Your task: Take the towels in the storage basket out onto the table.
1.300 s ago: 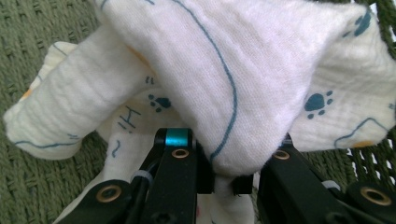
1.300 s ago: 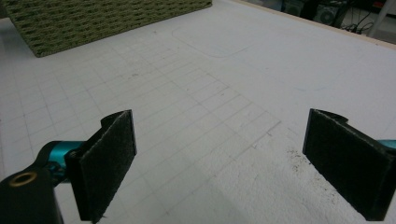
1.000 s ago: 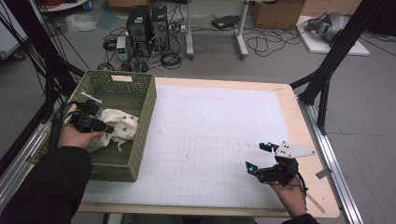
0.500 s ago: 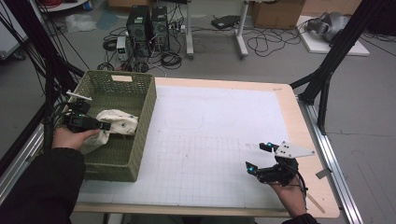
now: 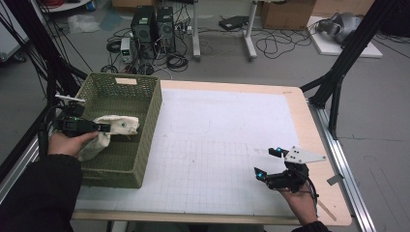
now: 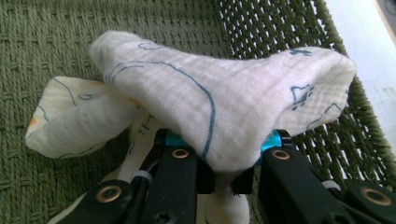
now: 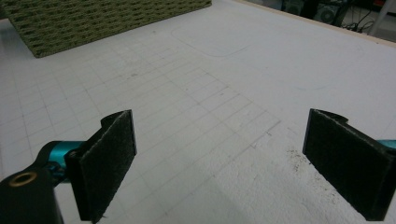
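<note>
The cloth [image 6: 219, 100] is a soft, cream-white piece of crinkled fabric printed with thin blue outlines and small orange patches. It bunches into 2 rounded lobes and droops over the jaws of the left gripper [image 5: 99, 128], which are pinched tight on a fold of it. It hangs inside the green woven basket [image 5: 145, 130], near the basket's left wall, at the table's [image 5: 232, 140] left edge. The right gripper [image 5: 263, 162] rests near the table's front right corner, jaws wide apart with nothing between them.
</note>
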`<move>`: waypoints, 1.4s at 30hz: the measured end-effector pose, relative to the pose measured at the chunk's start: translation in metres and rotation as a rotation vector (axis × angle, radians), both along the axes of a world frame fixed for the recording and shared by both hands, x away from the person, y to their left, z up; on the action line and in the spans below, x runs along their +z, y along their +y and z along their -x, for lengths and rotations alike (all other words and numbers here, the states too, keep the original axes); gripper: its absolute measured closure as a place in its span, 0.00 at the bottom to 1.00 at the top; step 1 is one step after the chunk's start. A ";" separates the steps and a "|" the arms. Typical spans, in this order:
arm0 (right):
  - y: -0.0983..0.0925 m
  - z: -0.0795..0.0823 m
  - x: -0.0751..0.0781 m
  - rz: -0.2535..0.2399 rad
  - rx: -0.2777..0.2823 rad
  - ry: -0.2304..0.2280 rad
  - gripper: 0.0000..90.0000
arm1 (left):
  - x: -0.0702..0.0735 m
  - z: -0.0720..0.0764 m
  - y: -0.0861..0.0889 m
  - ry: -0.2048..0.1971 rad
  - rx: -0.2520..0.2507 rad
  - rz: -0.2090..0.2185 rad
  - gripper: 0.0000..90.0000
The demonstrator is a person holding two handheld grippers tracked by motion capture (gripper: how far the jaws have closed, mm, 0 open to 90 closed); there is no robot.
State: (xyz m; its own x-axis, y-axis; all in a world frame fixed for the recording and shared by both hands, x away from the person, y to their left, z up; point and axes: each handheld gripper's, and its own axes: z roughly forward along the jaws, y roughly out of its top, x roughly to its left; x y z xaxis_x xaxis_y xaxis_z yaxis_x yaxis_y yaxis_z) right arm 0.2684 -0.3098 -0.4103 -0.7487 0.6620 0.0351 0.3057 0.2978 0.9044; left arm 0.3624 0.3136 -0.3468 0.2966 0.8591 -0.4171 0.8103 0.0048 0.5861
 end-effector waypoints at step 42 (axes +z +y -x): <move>-0.003 -0.002 -0.001 -0.007 -0.010 0.007 0.10 | 0.009 0.005 0.008 -0.036 -0.004 0.178 0.92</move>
State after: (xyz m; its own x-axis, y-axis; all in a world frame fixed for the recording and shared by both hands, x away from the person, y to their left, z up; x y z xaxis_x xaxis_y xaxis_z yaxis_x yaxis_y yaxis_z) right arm 0.2705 -0.3127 -0.4117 -0.7420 0.6689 0.0455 0.3153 0.2882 0.9042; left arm 0.3576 0.3219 -0.3378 0.3171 0.7713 -0.5518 0.7892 0.1081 0.6046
